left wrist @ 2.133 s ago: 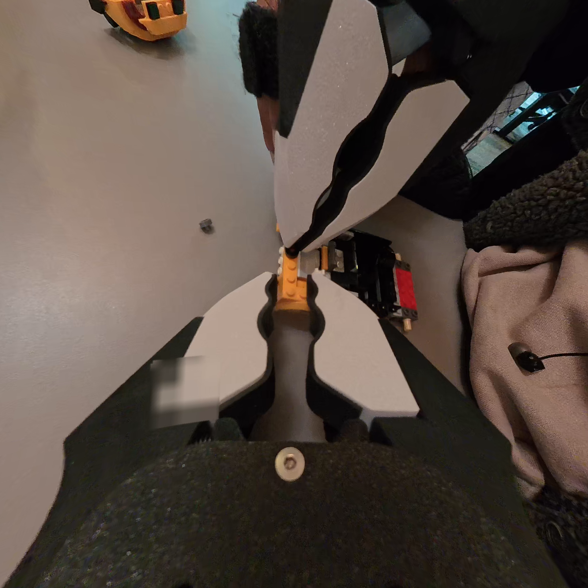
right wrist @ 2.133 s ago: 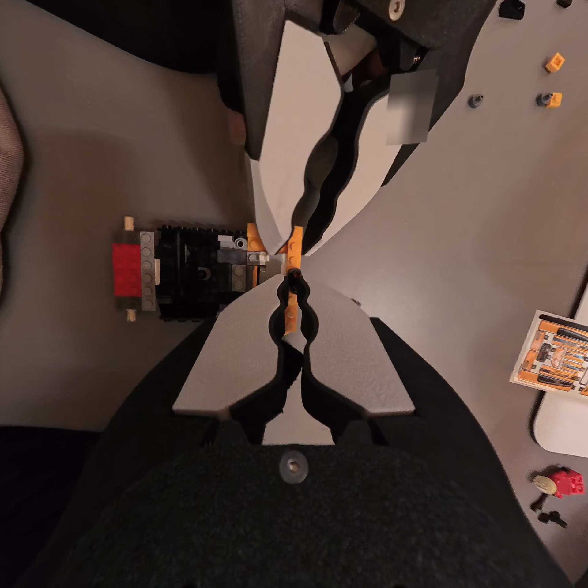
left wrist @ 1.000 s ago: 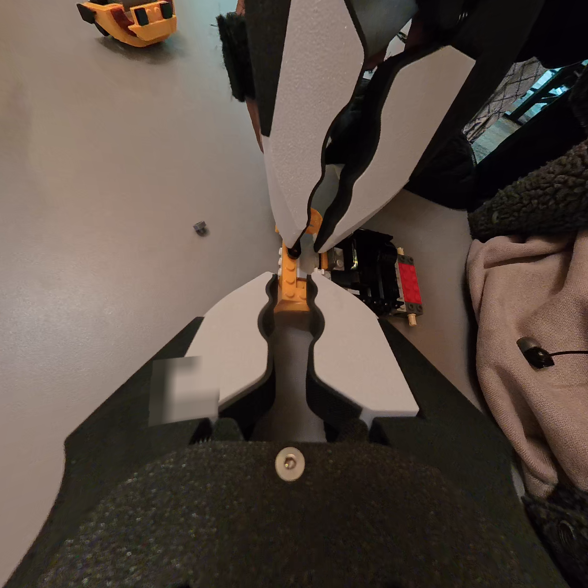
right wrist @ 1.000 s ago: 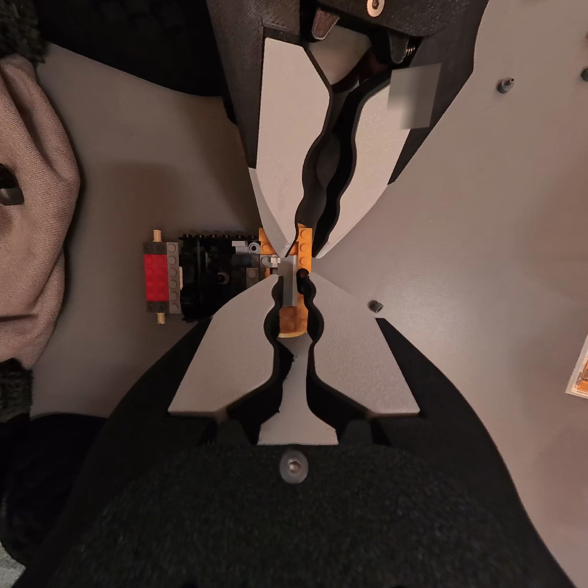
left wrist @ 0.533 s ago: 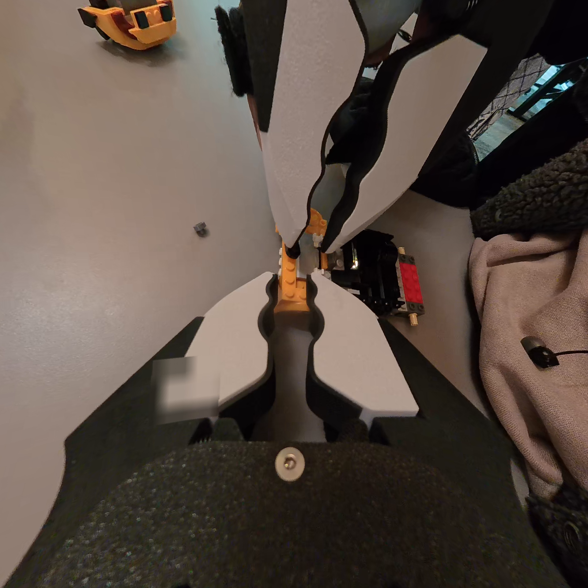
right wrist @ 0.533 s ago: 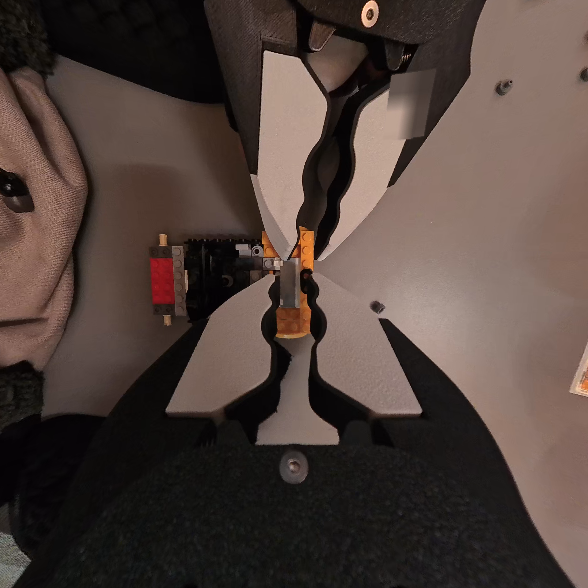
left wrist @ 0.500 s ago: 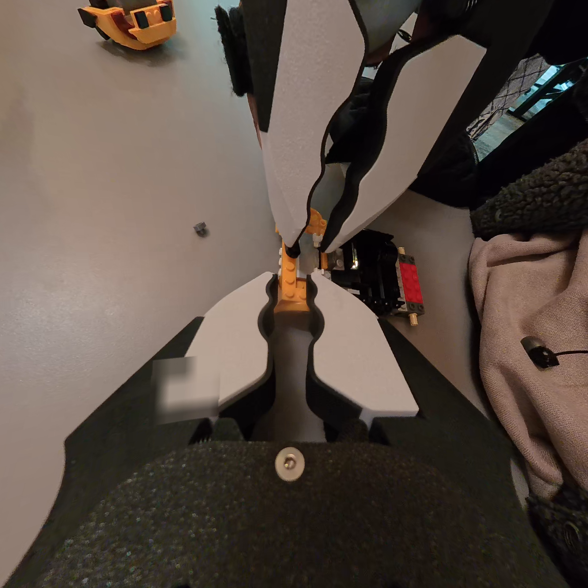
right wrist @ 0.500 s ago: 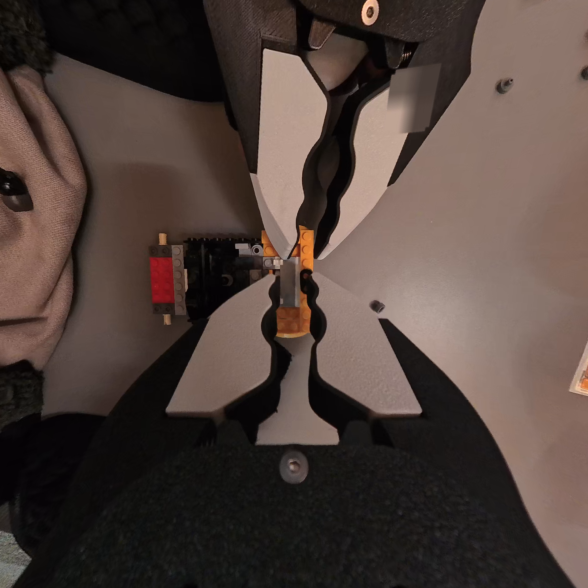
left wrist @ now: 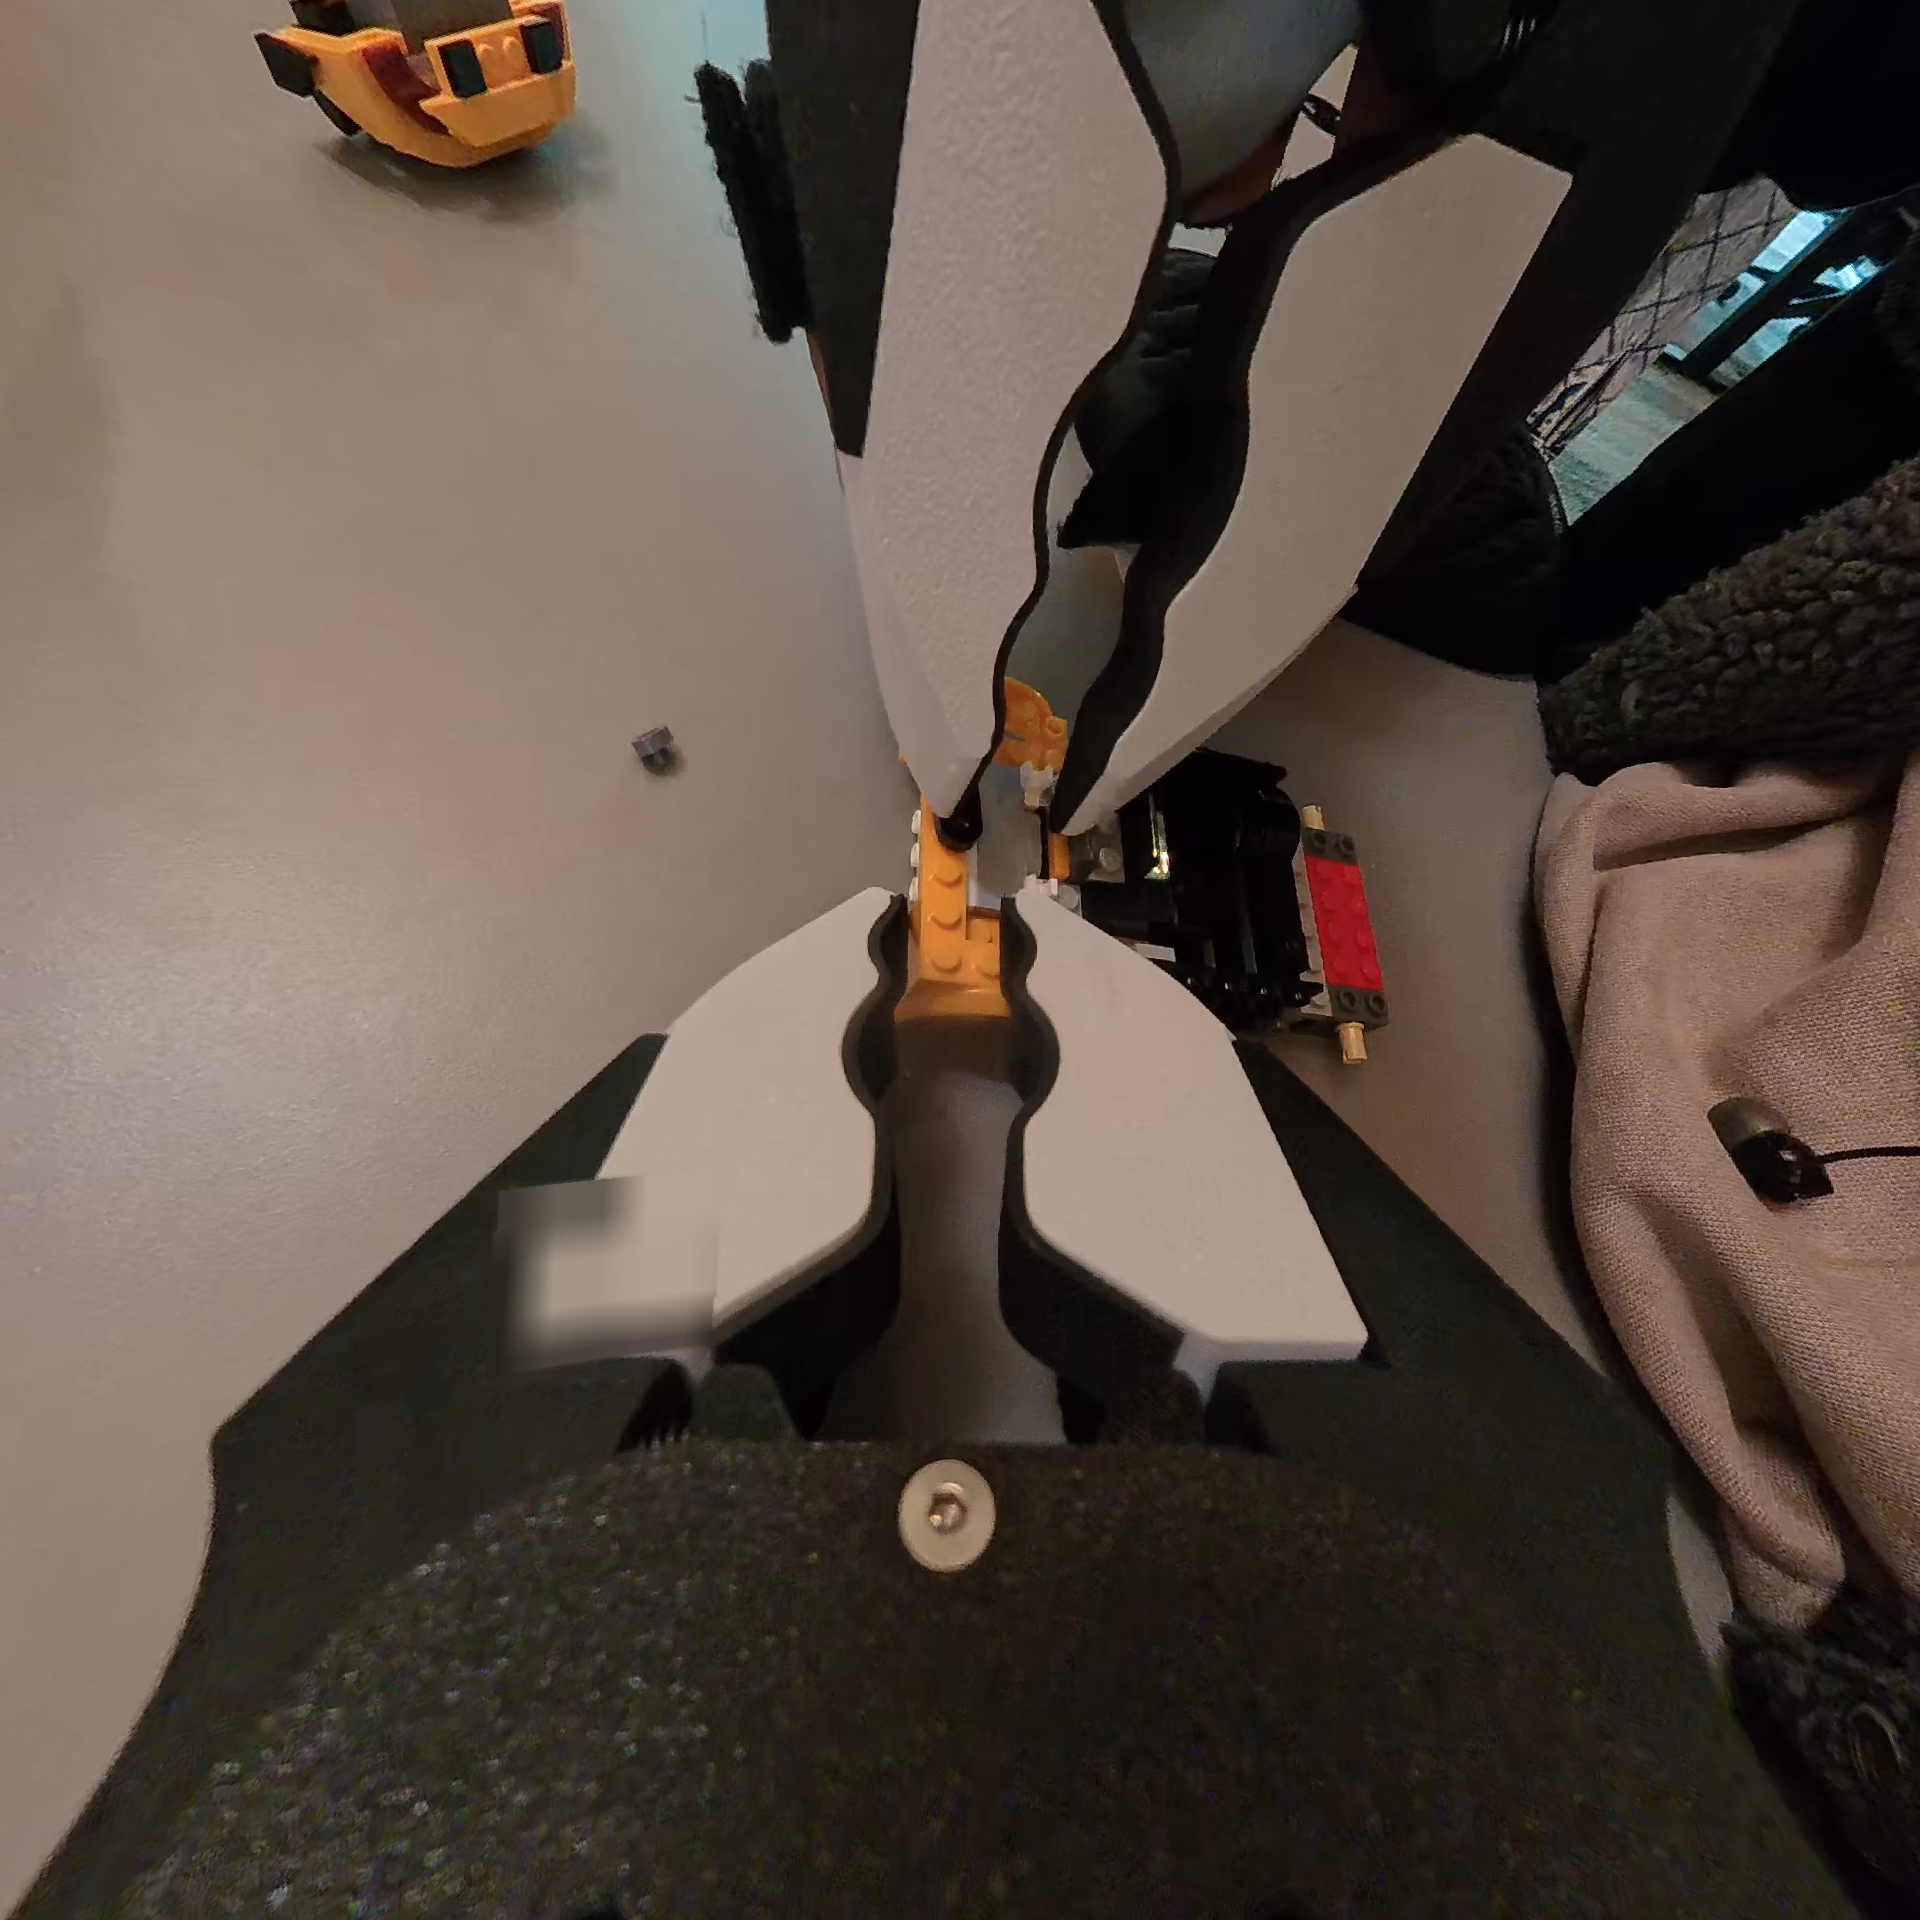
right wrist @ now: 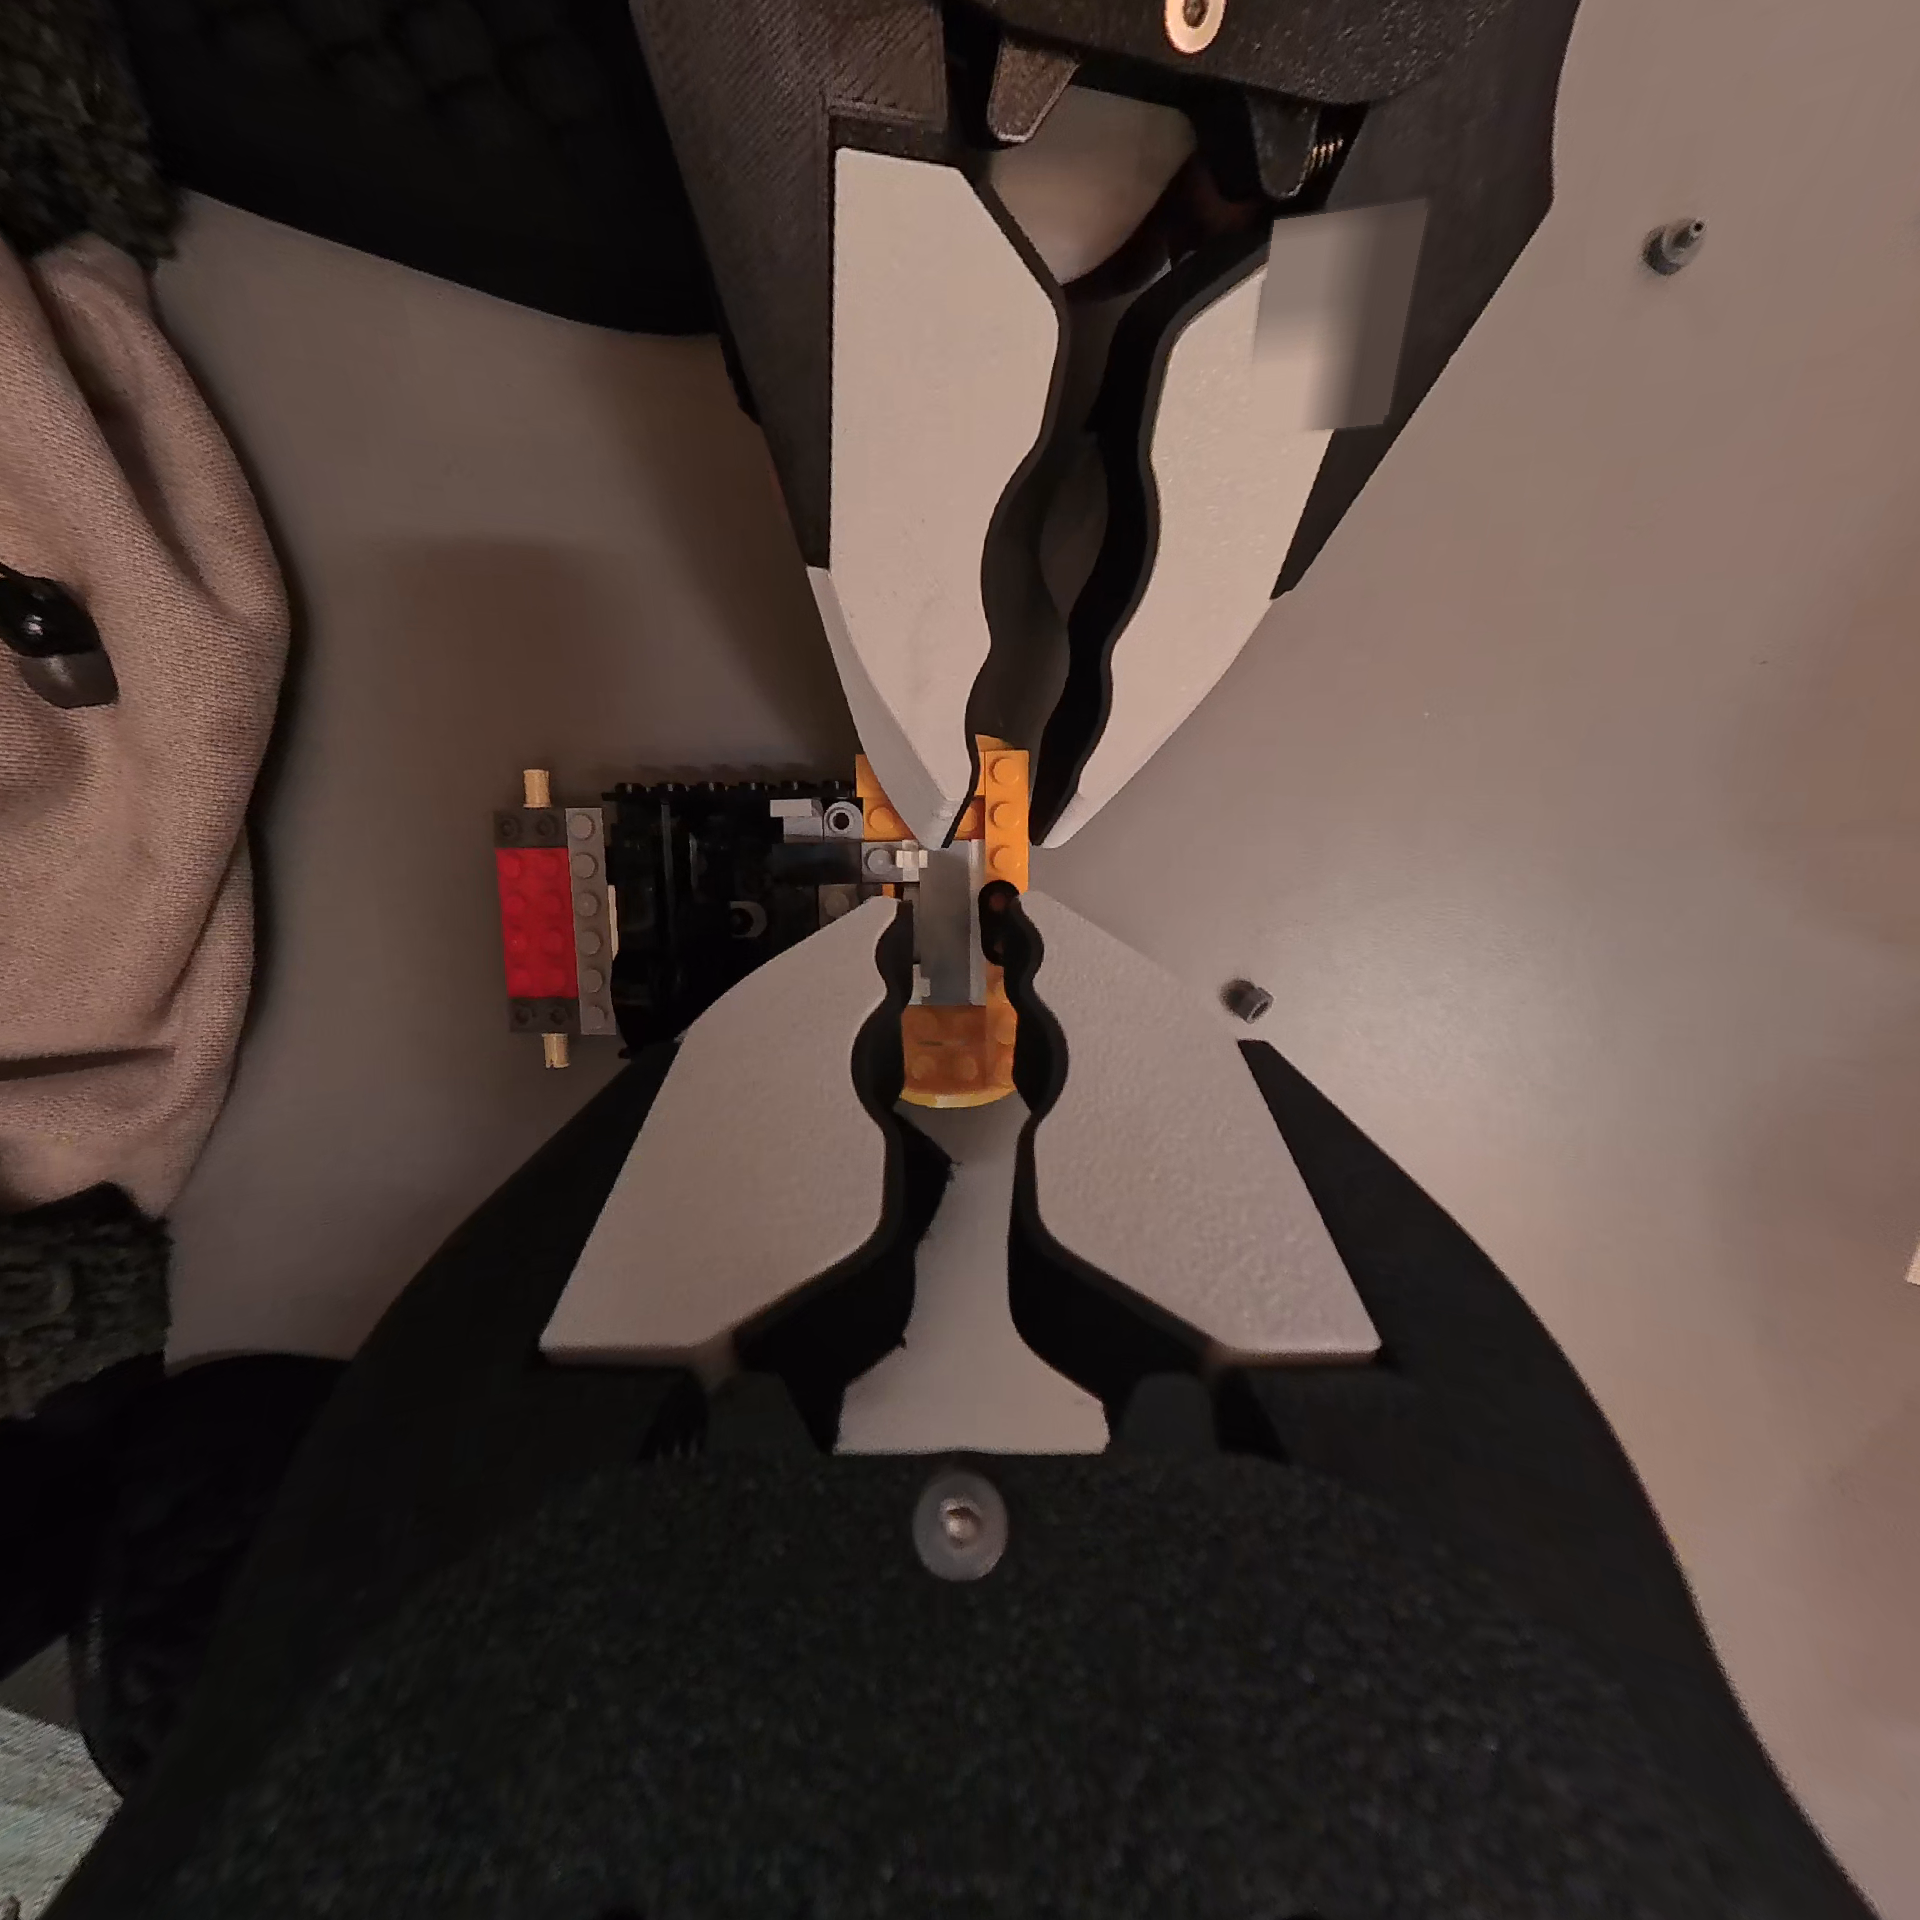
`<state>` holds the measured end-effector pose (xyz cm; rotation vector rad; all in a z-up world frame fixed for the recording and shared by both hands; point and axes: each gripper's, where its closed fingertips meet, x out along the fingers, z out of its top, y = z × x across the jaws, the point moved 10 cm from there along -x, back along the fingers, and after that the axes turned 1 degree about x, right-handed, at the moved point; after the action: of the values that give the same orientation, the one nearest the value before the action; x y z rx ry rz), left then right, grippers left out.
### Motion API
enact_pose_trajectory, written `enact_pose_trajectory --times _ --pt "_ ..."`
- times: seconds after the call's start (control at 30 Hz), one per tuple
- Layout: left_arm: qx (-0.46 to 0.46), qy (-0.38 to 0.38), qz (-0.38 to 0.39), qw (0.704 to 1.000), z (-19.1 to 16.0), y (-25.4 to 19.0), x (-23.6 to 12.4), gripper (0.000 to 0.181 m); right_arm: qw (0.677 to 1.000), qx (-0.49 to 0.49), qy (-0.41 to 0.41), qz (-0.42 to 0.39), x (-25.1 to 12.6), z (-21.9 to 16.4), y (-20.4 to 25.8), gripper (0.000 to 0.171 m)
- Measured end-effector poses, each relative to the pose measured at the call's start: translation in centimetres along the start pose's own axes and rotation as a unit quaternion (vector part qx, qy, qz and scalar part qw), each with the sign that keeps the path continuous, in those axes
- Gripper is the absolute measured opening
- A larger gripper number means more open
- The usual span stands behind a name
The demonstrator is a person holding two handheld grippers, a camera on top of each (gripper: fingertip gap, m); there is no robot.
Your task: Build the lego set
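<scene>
Left claw point(left wrist: 951, 914) and right claw point(right wrist: 961, 914) both clenched on the orange lego piece point(left wrist: 951, 951) — tips nearly touching, black-red lego chassis point(right wrist: 665, 904) alongside.

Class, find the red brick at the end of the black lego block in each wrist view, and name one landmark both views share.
Left wrist view: red brick, right of centre.
Right wrist view: red brick, left of centre.
Shared landmark: the orange piece where both grippers meet.

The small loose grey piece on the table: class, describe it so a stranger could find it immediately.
Start from the grey table in the left wrist view. Left of where the two grippers meet over the orange build sits a small loose grey piece. Unlike the orange vehicle part far off, it is dark, tiny and alone.
</scene>
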<state>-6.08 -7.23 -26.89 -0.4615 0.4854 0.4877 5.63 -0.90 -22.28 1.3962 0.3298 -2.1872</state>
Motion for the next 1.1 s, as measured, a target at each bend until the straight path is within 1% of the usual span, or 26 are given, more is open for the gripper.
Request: enact_pose_trajectory --times 0.87,1.1 --pt "0.007 -0.001 0.003 1.0 0.01 -0.05 -0.01 0.016 1.0 0.003 0.001 0.0 0.02 -0.09 -0.01 0.017" --pt "0.027 -0.026 0.007 0.999 0.46 -0.3 -0.03 0.017 1.0 0.003 -0.001 0.0 0.01 -0.12 0.09 0.017"
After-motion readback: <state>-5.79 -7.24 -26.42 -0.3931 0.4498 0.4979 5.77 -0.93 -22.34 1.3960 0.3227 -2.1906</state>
